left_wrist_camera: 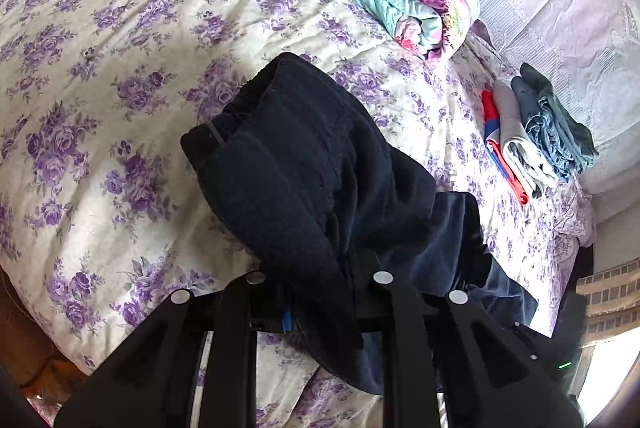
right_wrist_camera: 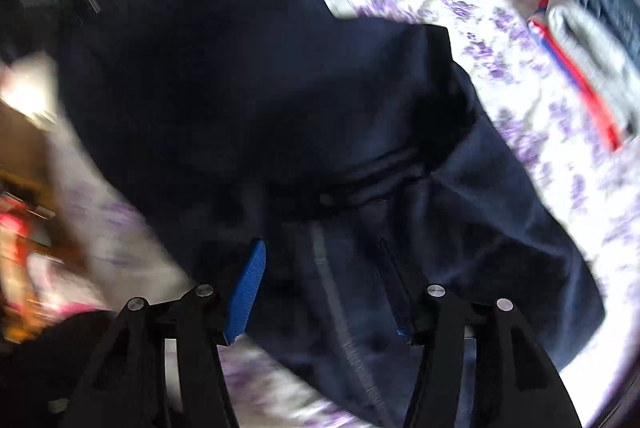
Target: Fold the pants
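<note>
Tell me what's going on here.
A person with a gripper in each hand is folding dark pants on a flowered bed. The left gripper is shut on a bunched part of the pants, lifting it. The right gripper is open over the fabric. Folded clothes lie nearby.

L hand-held gripper [left_wrist_camera: 320, 292] points steeply down, jaws nearly closed, clamped on dark pants [left_wrist_camera: 304, 172]; R hand-held gripper [right_wrist_camera: 324, 292] jaws apart, over fabric, pic blurred.

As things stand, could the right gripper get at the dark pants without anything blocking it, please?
Probably yes. The right gripper stands open directly over the dark pants, with fabric already between its fingers and nothing else in between, though the right wrist view is blurred.
</note>
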